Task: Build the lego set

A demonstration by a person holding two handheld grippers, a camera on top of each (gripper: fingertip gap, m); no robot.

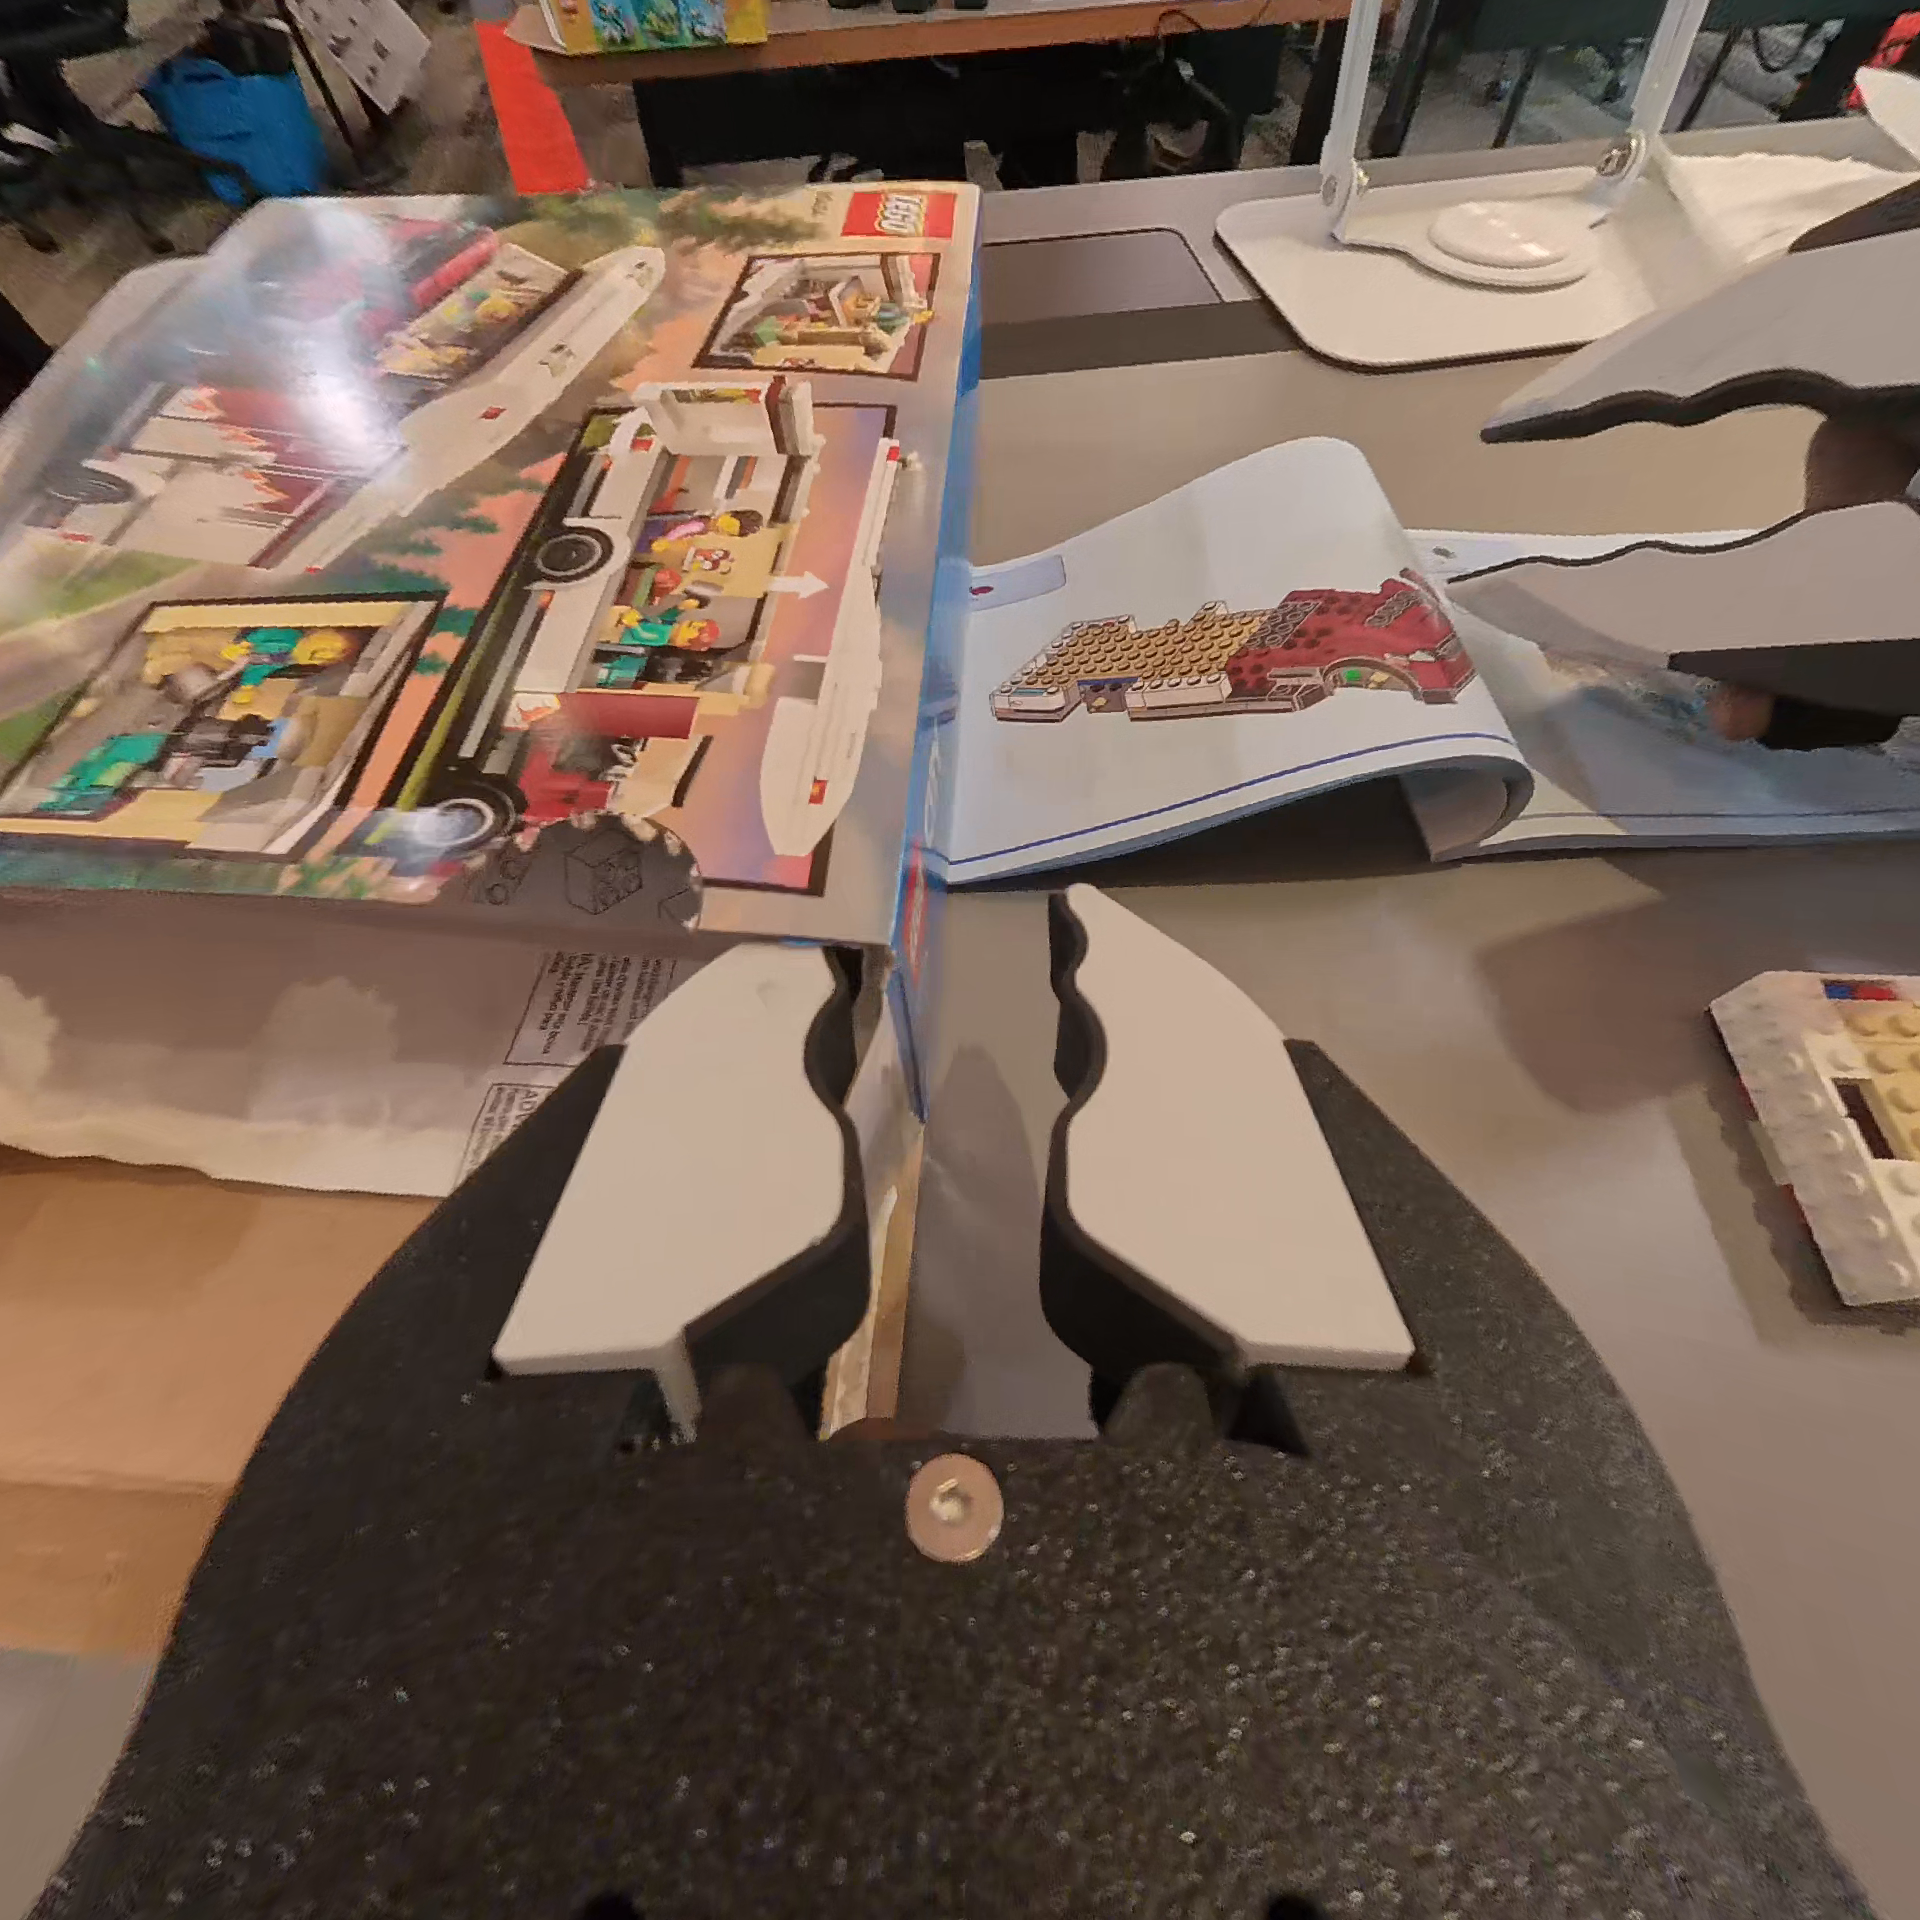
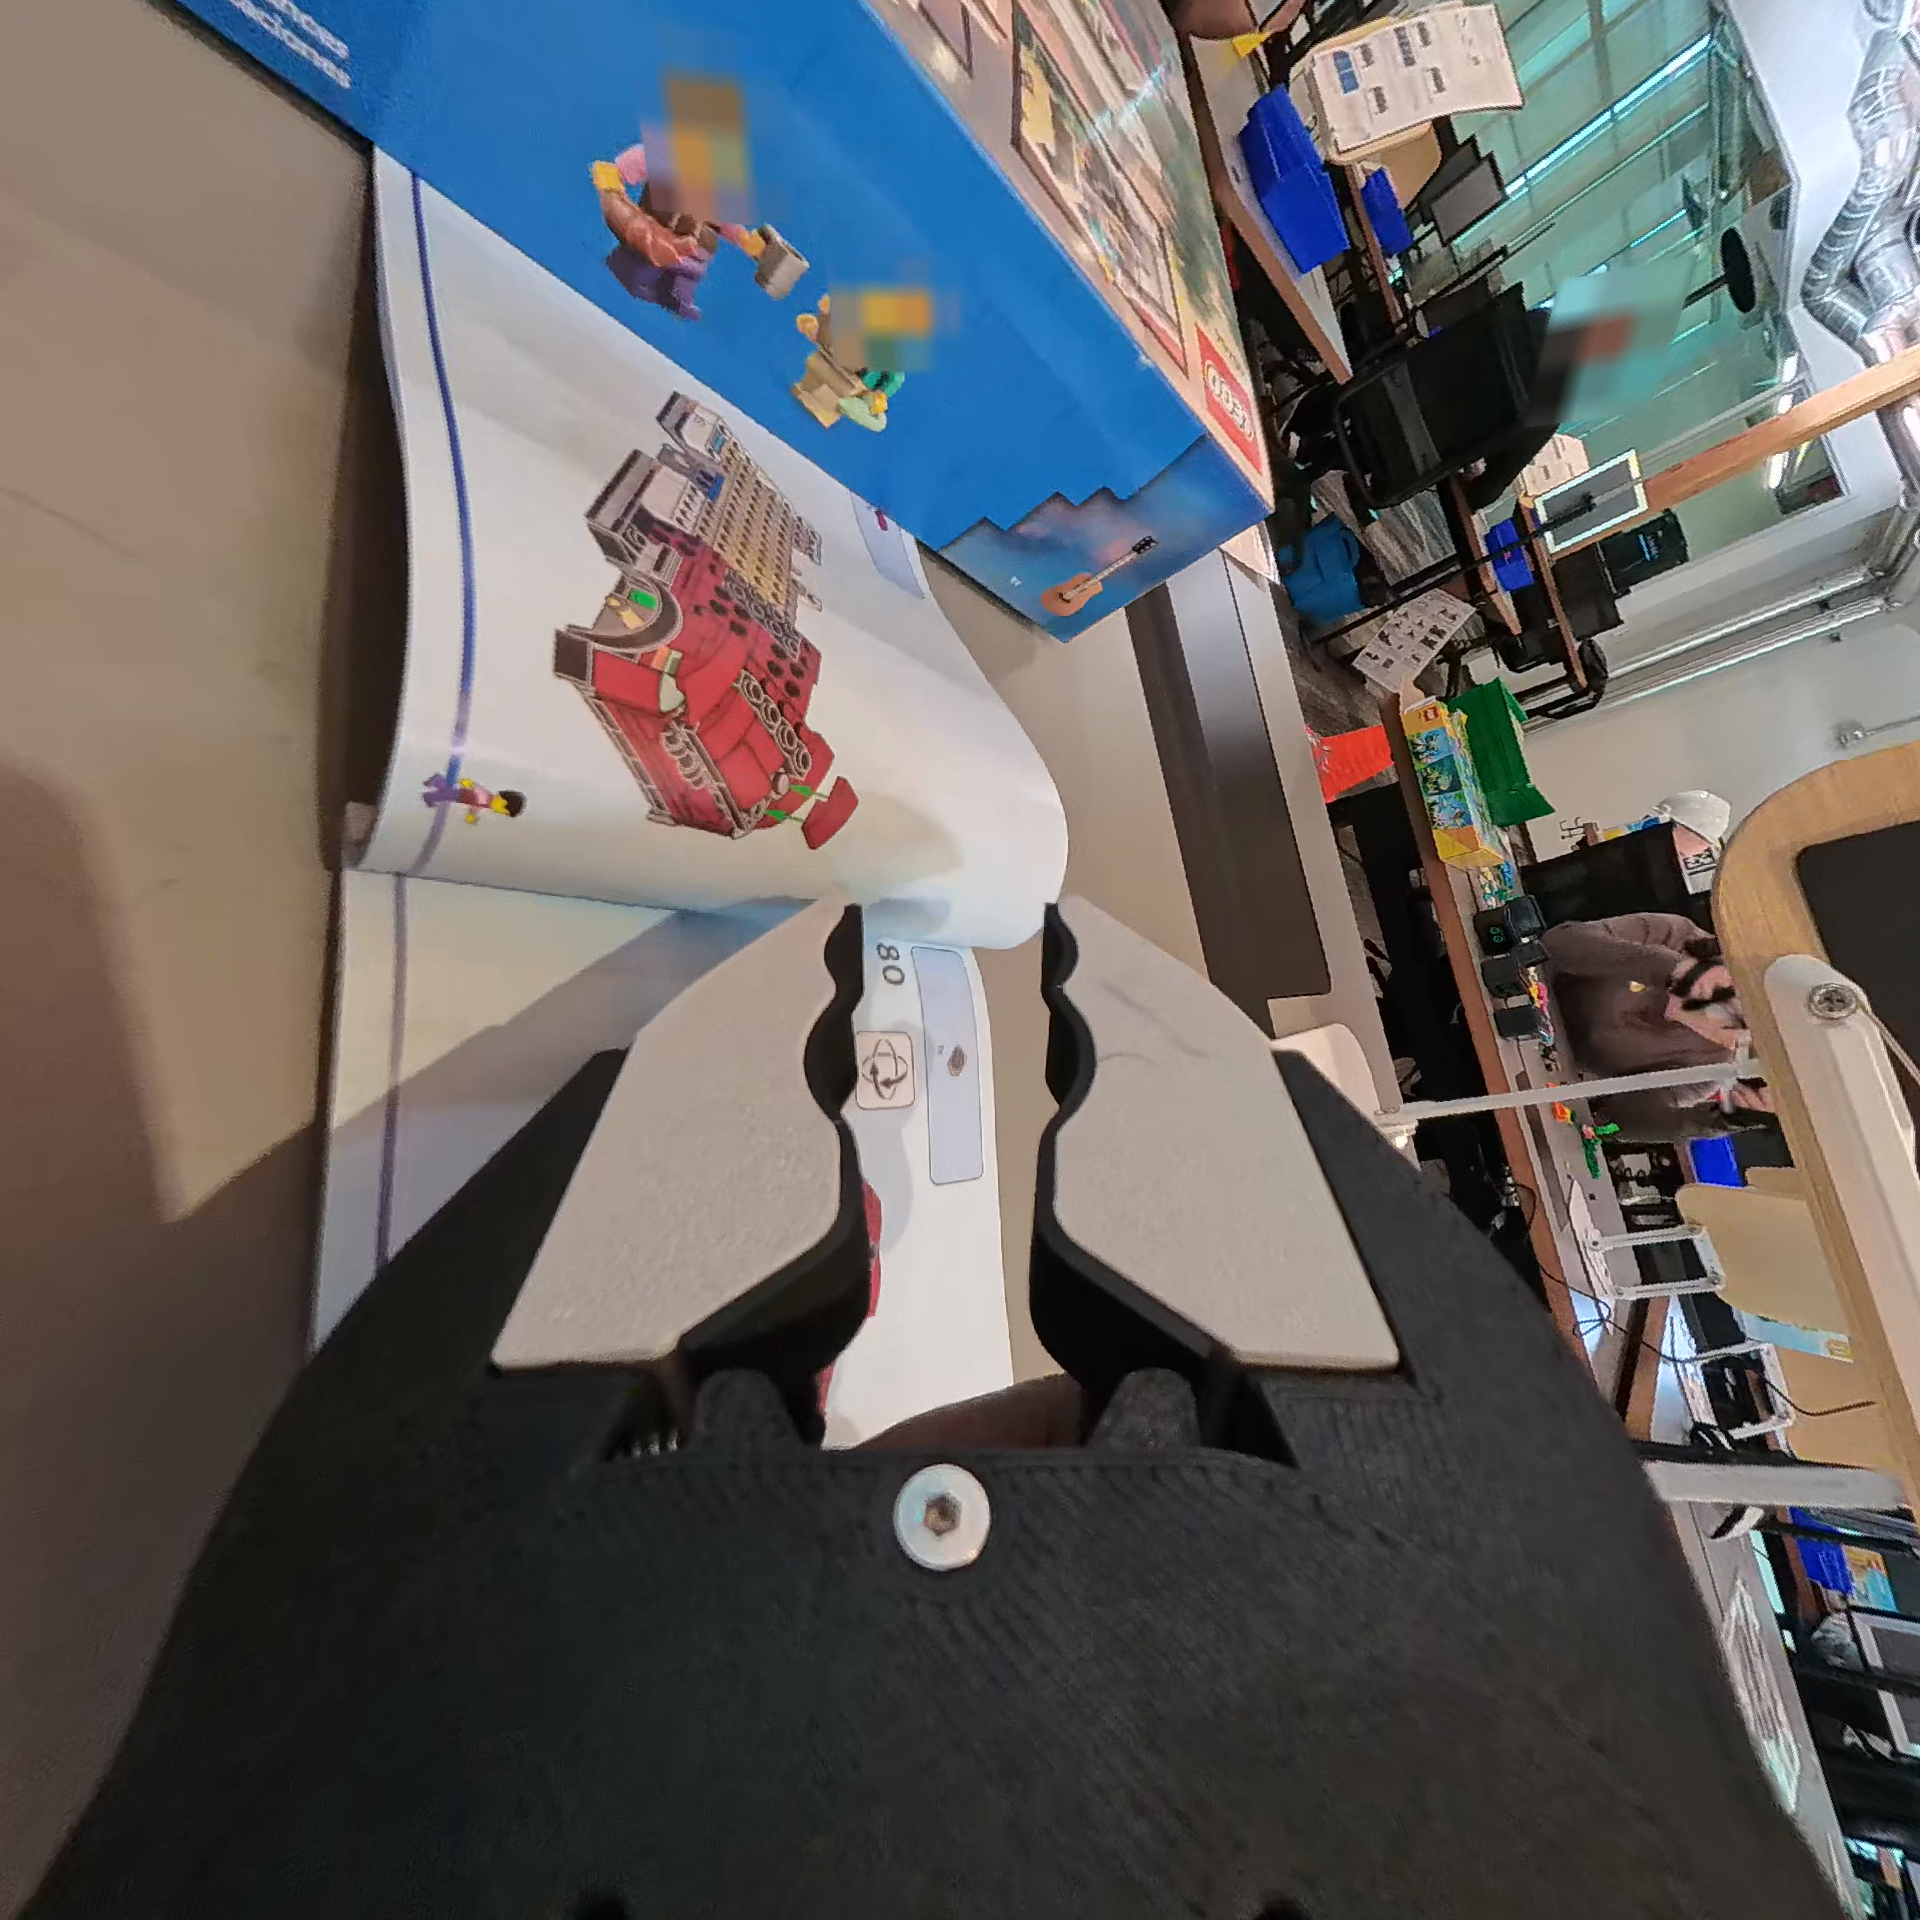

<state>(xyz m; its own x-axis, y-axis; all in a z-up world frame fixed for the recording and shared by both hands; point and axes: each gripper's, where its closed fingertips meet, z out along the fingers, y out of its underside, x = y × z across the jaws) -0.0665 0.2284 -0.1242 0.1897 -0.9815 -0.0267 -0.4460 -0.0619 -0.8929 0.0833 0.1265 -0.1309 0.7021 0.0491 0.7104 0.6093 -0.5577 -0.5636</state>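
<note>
With its jaws apart, the left gripper (image 1: 951,935) straddles the box (image 1: 468,540) corner on the table (image 1: 1299,1039), while the right gripper (image 2: 951,925), also parted, seemingly unclamped, brackets the booklet's (image 2: 665,582) thin, floppy page edge.

The left fingertip (image 1: 821,977) is hidden under the toy box (image 1: 499,540) flap, the brick plate (image 1: 1839,1132) is cut by the right edge, the booklet (image 2: 665,665) under-pages are covered, mosaic patches mask box figures, and background desks are too blurred to identify.
</note>
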